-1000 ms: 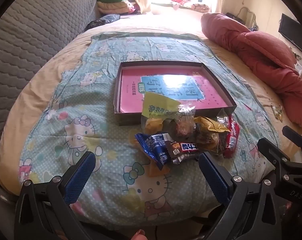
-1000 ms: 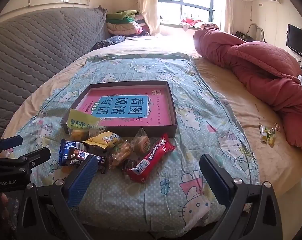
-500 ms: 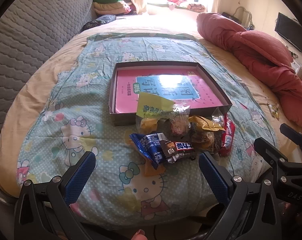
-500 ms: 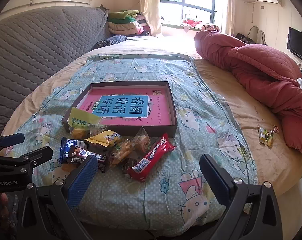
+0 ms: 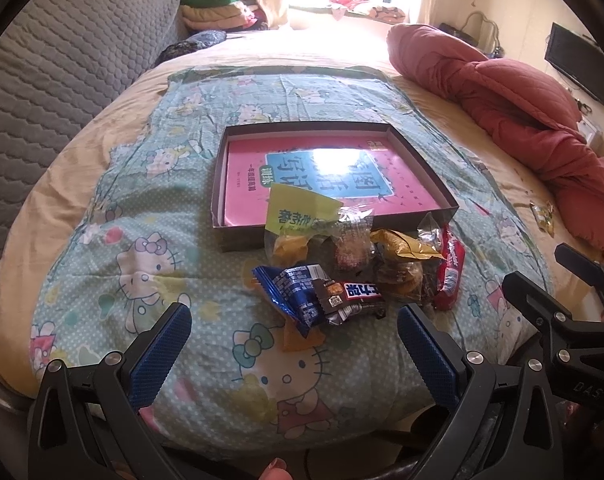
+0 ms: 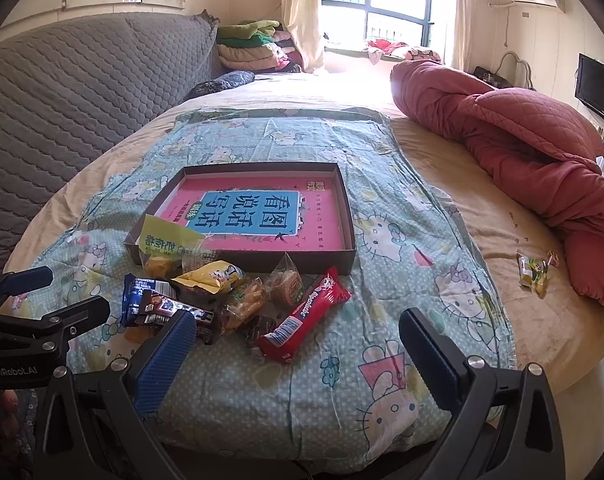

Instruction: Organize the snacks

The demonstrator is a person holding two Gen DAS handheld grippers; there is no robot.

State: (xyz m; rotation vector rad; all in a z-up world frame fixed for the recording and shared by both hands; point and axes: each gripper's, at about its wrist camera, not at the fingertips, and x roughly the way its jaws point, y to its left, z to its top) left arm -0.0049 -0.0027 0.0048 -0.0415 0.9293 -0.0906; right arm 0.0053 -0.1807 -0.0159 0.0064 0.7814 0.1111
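A heap of wrapped snacks (image 5: pixel 354 268) (image 6: pixel 229 296) lies on the patterned sheet just in front of a shallow dark box (image 5: pixel 418 160) (image 6: pixel 348 216) that holds a pink book. The heap includes a blue packet (image 5: pixel 293 292), a dark chocolate bar (image 5: pixel 350 298), a yellow-green bag (image 6: pixel 165 240) leaning on the box rim, and a red biscuit pack (image 6: pixel 306 316). My left gripper (image 5: pixel 293 356) is open, a short way in front of the blue packet. My right gripper (image 6: pixel 297 364) is open too, hovering near the red pack. Neither holds anything.
A red quilt (image 6: pixel 534 152) is bunched along the bed's right side. One small green sweet packet (image 6: pixel 536 272) lies apart near it. A grey quilted headboard (image 5: pixel 61 72) runs along the left. Folded blankets (image 6: pixel 253 48) sit at the far end by the window.
Both grippers have edged slightly closer to the bed and the snack heap. The snacks and box have not moved, and both grippers stayed open.
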